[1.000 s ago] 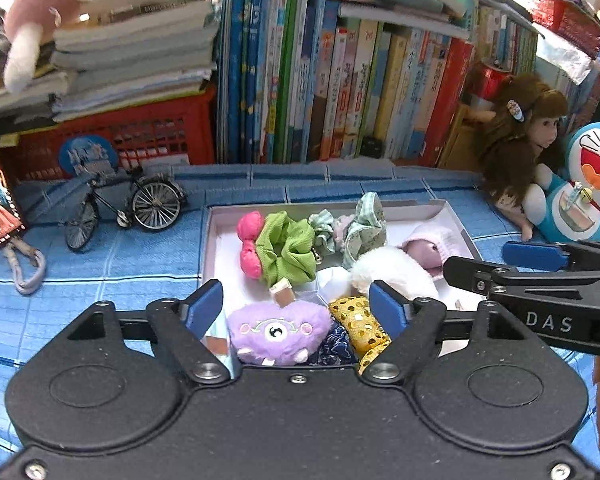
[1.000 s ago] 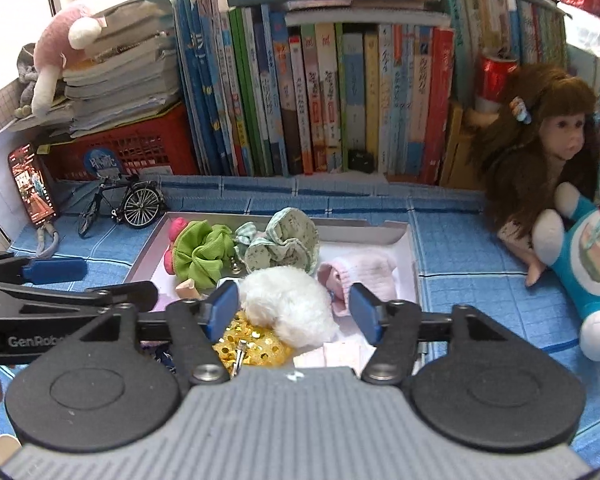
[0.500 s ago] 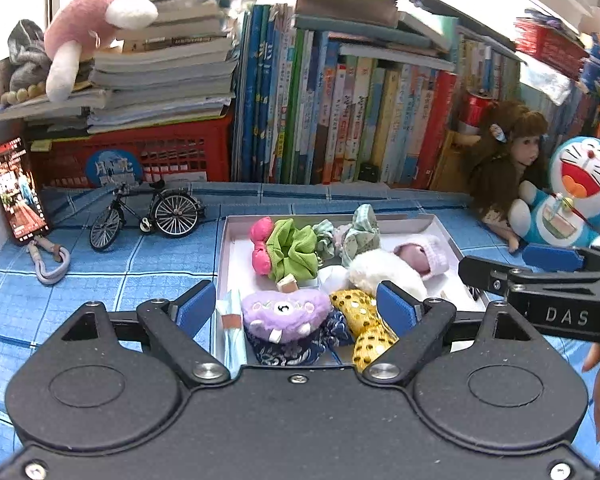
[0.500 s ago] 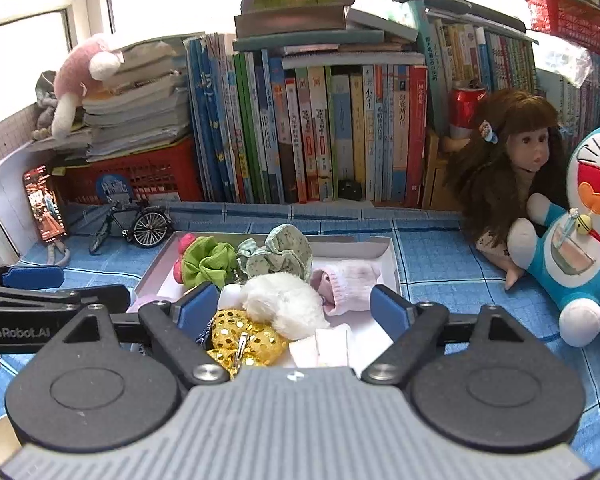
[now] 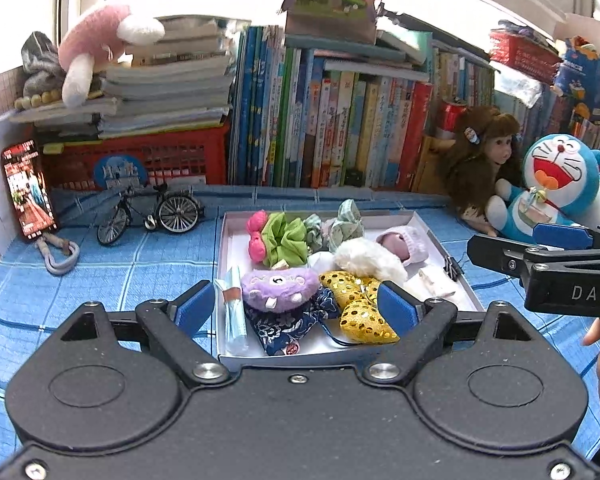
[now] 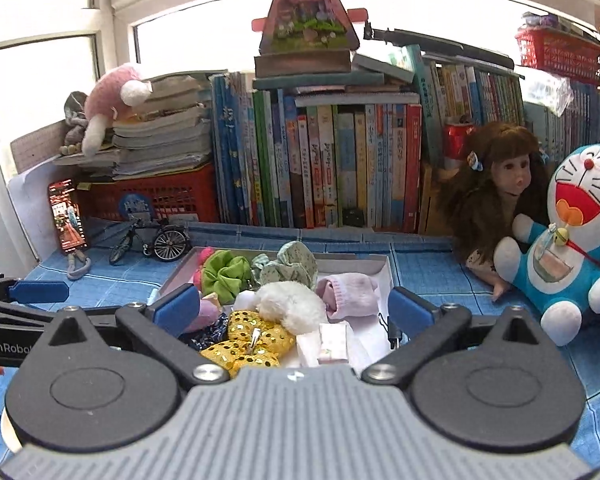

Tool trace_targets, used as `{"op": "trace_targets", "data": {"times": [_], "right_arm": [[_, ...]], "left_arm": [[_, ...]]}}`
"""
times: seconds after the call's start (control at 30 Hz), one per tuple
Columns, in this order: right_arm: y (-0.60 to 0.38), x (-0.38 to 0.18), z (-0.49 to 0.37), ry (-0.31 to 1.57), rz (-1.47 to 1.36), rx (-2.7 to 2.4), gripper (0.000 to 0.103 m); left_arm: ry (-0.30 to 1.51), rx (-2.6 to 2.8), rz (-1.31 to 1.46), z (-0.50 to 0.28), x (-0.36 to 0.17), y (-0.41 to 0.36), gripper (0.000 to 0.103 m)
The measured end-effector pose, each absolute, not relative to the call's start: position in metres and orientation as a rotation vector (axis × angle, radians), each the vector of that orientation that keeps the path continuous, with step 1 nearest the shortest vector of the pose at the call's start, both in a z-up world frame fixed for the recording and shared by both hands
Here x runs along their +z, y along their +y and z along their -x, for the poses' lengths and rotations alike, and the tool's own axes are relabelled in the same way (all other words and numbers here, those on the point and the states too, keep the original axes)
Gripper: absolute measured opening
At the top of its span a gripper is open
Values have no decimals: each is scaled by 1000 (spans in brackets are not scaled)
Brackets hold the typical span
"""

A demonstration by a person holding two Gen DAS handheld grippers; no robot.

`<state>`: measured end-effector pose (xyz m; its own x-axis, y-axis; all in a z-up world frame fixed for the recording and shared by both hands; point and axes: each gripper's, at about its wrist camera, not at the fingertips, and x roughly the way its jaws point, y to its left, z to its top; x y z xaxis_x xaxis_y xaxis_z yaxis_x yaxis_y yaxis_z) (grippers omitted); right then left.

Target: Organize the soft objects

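A white shallow box [image 5: 222, 264] on the blue cloth holds the soft objects: a purple plush [image 5: 278, 286], a gold sequin bow [image 5: 360, 304], a navy floral pouch [image 5: 288, 324], a green scrunchie [image 5: 284, 238], a white fluffy piece [image 5: 368, 258] and a pink knit piece [image 5: 404, 240]. My left gripper [image 5: 296, 306] hovers over the box's near end, open, holding nothing. My right gripper [image 6: 294, 312] is above the same box [image 6: 352, 266]. Its jaws are opening, and the gold bow [image 6: 256, 340] and white fluff [image 6: 292, 304] lie below them, untouched.
A doll [image 6: 496, 184] and a blue cat plush [image 6: 568, 248] sit right of the box. Upright books [image 5: 340, 120] and a red basket [image 5: 140, 156] line the back. A toy bicycle [image 5: 152, 212], a phone [image 5: 28, 188] and a carabiner [image 5: 60, 254] lie on the left.
Both grippers have drawn back and a little up from the box, so more of the shelf and window shows. Both pairs of jaws stand wider, the right most of all.
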<state>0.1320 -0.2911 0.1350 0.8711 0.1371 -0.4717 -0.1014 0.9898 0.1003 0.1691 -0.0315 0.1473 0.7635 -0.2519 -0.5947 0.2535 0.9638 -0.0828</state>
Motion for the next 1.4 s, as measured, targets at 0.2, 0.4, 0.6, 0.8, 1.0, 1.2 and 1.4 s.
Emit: {"op": "trace_targets", "data": {"times": [0.2,0.4,0.6,0.8,1.0,1.2,1.4], "right_arm": [[-294,136,-103,436,-96,145,103],[-296,132,-73,383,-80,134,103],[-299,126,-49,355,-89,119,103],[-299,116,-27,312,-94,108,103],[-298,101,-1,245,-80,46,103],[-296,87,21,193,-50,-4,103],[-296,74,37,171,-92,-2,103]], "left_arm": [[578,-313,-11,-139,157,-29,88],[490,-339,-61,-105,159,-33,91],[479,-355,-48,-79,150,-33,92],[469,-359,-14,-59,141,-24,92],[466,-364,-26,-39,129,-20,92],[438,-371,-60,-19,123,-21,92],[424,-360,-42,-1,111,-20,93]]}}
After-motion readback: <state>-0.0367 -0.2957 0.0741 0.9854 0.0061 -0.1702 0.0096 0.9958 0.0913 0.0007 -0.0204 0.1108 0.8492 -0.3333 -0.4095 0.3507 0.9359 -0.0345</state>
